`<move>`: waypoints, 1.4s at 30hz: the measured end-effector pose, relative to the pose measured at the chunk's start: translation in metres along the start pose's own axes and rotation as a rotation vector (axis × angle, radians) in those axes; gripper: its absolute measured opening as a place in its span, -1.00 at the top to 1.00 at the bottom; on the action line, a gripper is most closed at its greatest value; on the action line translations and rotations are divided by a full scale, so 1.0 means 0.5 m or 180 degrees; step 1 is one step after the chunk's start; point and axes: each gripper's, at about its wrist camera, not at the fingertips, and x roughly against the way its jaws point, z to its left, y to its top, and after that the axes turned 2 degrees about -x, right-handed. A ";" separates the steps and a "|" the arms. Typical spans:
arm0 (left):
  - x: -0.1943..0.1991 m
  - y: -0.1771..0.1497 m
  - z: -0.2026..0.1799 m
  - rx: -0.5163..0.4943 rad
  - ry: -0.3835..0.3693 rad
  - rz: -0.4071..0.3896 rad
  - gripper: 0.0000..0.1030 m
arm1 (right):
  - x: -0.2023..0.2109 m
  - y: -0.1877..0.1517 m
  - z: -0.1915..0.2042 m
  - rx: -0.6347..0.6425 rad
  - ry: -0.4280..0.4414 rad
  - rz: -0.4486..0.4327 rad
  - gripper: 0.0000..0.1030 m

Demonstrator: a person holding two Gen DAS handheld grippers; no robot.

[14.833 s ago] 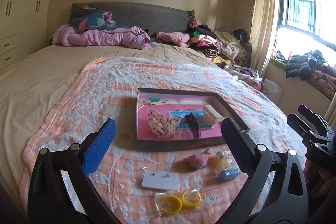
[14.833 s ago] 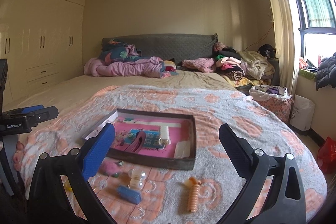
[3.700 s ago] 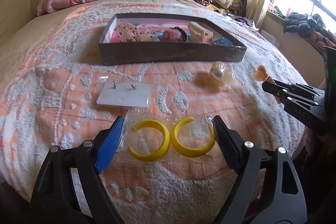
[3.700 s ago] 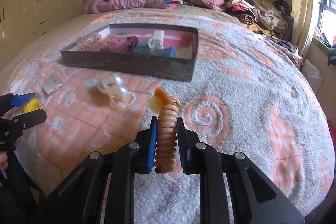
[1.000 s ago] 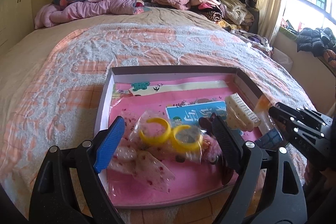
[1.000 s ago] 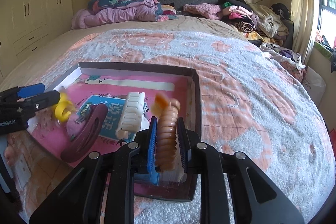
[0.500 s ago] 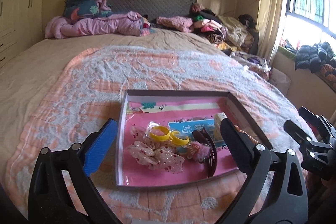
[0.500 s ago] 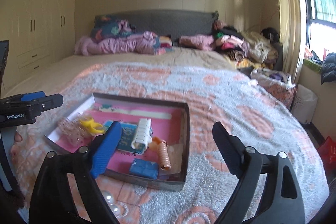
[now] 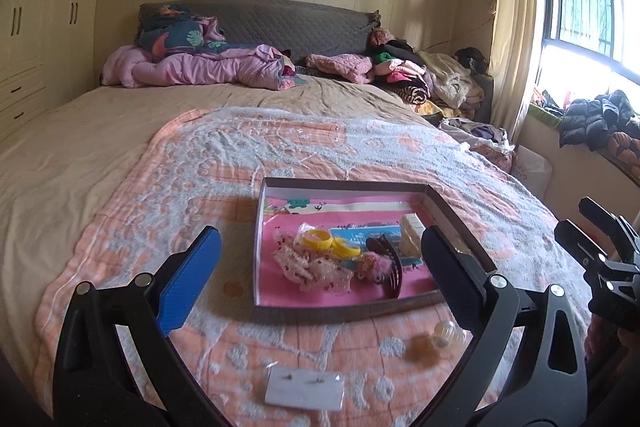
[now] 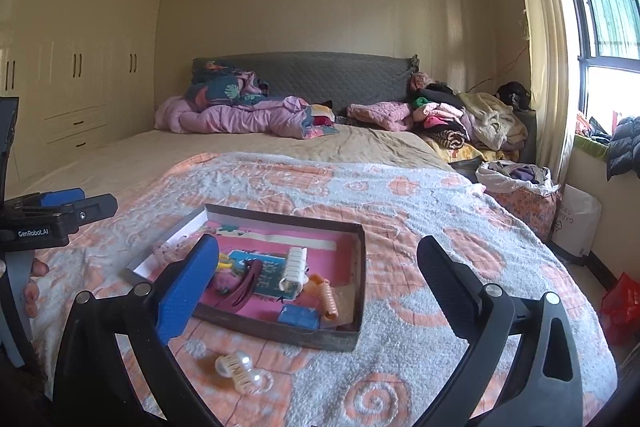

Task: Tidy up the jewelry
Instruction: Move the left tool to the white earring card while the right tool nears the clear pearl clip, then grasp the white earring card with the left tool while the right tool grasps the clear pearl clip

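On the bed: dark tray (image 9: 276, 313) holding yellow hoops (image 9: 329, 242) and orange spiral clip (image 10: 325, 295).
Left gripper (image 9: 320, 269): jaws wide, empty.
Right gripper (image 10: 316, 281): just opened wide, empty.
Near tray: pearl clip (image 10: 239, 367), earring card (image 9: 305, 389).

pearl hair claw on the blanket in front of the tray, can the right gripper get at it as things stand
Probably yes: the pearl hair claw lies alone on the blanket, outside the tray, and the right gripper is open and empty above it.

The tray (image 9: 452, 219) is dark brown outside with a pink lining, holding yellow hoops (image 9: 328, 242), an orange spiral tie (image 10: 326, 297) and a blue block (image 10: 299, 315); the blanket (image 9: 280, 143) beneath is grey-white with peach spirals and blooms
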 end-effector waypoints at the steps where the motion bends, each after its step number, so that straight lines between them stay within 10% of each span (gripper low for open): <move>1: 0.006 -0.004 0.002 0.0000 0.0020 0.0006 -0.78 | 0.005 -0.002 0.004 0.0004 0.0003 -0.0006 -0.88; 25: 0.067 -0.107 0.076 0.0163 0.0187 0.0179 -0.78 | 0.014 -0.085 0.090 0.0179 0.0228 0.0286 -0.88; 42: -0.027 -0.213 0.043 -0.0017 -0.0068 0.0795 -0.78 | -0.137 -0.195 0.110 0.0323 0.0408 0.1125 -0.84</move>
